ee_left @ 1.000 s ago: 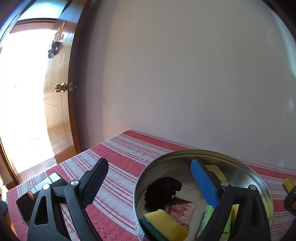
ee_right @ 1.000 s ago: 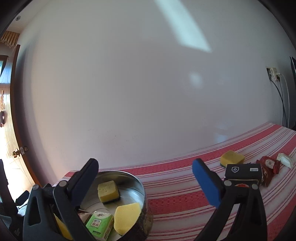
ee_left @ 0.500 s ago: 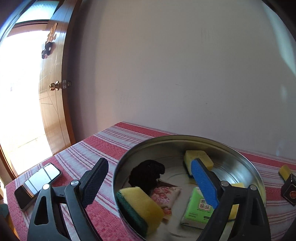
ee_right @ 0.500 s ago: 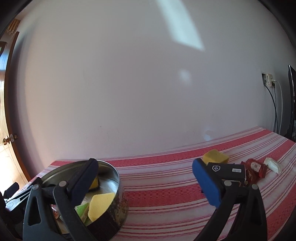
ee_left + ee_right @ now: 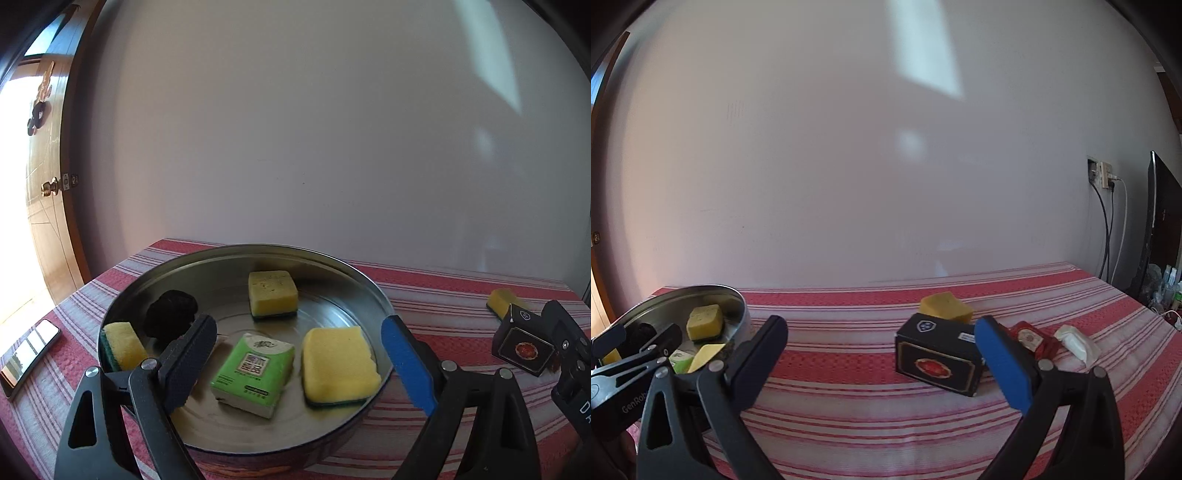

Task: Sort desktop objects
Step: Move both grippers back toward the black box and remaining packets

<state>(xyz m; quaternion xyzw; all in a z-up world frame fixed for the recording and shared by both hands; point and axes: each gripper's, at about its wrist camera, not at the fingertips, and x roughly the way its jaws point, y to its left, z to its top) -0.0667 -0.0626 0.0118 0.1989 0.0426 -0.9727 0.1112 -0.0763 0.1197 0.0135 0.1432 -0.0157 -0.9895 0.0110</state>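
Tin (image 5: 373,291) sits under the empty, spread left gripper (image 5: 295,360), several items already inside. Black box (image 5: 938,356) lies just ahead of the right gripper (image 5: 882,352), jaws apart and empty, long axis running crosswise; right hand is judged nearer.

Daylight glare blows out doorway (image 5: 14,206) at far left; sunlit patch on wall (image 5: 927,48); fisheye bending, dark vignette at corners; foreground sharp, room evenly lit

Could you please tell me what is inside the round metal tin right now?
The round metal tin holds three yellow sponges, a green tissue pack and a black lump. The left tongs cover part of its floor.
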